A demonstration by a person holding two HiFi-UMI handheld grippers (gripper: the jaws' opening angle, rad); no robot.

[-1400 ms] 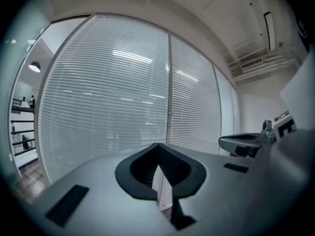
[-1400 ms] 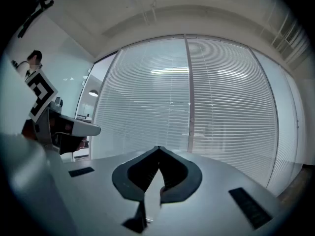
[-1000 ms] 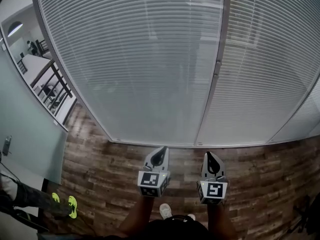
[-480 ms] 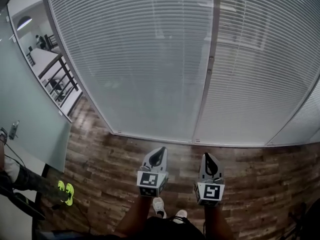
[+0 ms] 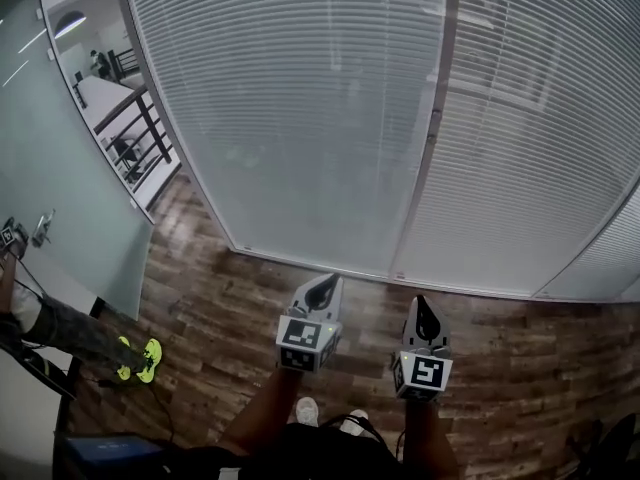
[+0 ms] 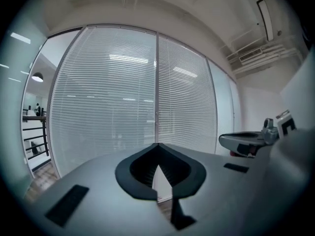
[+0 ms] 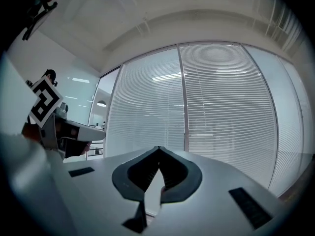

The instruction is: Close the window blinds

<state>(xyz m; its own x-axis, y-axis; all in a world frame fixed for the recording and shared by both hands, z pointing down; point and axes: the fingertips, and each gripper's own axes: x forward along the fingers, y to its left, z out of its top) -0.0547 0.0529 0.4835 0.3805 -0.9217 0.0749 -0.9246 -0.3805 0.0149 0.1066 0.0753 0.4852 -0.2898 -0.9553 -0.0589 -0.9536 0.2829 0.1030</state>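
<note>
We face the blinds [image 5: 300, 118], hanging full length over the glass wall ahead, with shapes showing dimly through the slats. Our left gripper [image 5: 324, 286] and right gripper [image 5: 423, 306] point at them side by side above the wood floor [image 5: 210, 308], apart from the blinds, both with jaws pressed together and empty.

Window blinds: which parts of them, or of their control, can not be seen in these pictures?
- Head view: the top of the blinds is cut off by the upper edge.
- Head view: the small fitting on the frame post is too small to identify.
- Left gripper view: the left gripper's own body hides much of the blinds' bottom edge.
</note>
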